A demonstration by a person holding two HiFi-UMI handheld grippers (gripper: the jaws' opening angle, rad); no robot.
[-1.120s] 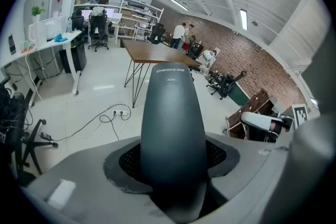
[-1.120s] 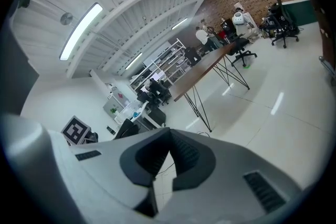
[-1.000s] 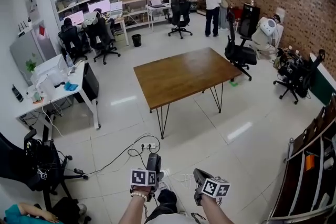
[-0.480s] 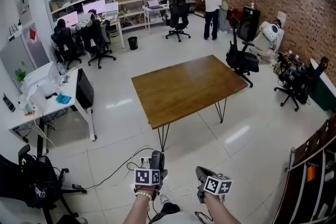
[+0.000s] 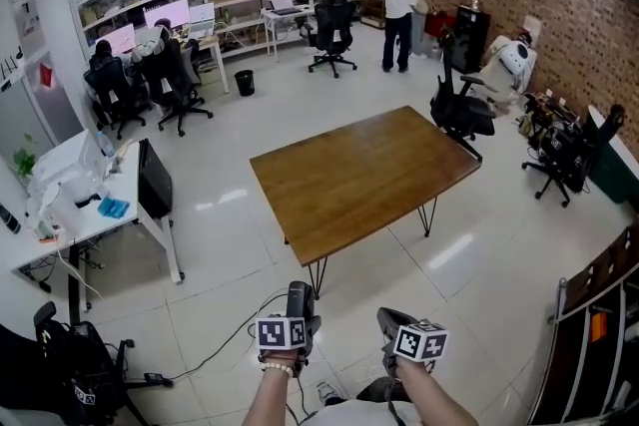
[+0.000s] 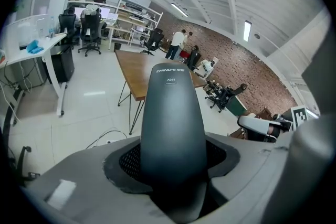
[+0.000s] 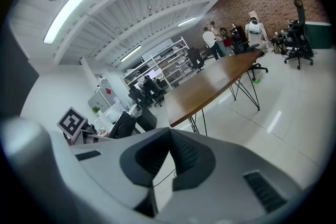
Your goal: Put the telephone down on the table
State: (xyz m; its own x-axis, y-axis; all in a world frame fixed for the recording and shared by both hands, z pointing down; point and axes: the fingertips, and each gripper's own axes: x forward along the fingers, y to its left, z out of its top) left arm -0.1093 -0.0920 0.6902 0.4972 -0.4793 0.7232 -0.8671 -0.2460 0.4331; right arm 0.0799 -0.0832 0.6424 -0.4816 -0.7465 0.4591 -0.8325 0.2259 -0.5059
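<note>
A dark grey telephone handset (image 6: 173,128) stands up between the jaws of my left gripper (image 6: 173,168), which is shut on its lower part. In the head view the telephone (image 5: 299,298) and left gripper (image 5: 297,312) sit at the bottom centre, over the white floor. My right gripper (image 5: 391,324) is beside it on the right, shut, with its pads meeting at the tips and nothing between them (image 7: 169,135). The bare brown wooden table (image 5: 359,165) stands ahead of both grippers, a short way off, and also shows in the gripper views (image 6: 132,66) (image 7: 210,84).
A black office chair (image 5: 461,110) stands at the table's far right corner. At the left stands a white desk (image 5: 75,205) with a computer tower (image 5: 152,180). Cables (image 5: 235,339) lie on the floor near my feet. Two people (image 5: 407,0) stand at the back. A metal rack (image 5: 589,334) is at the right.
The whole view has advanced towards the table, which is now closer and lower in the head view. Both grippers travelled along, keeping the same pose, the handset still held.
</note>
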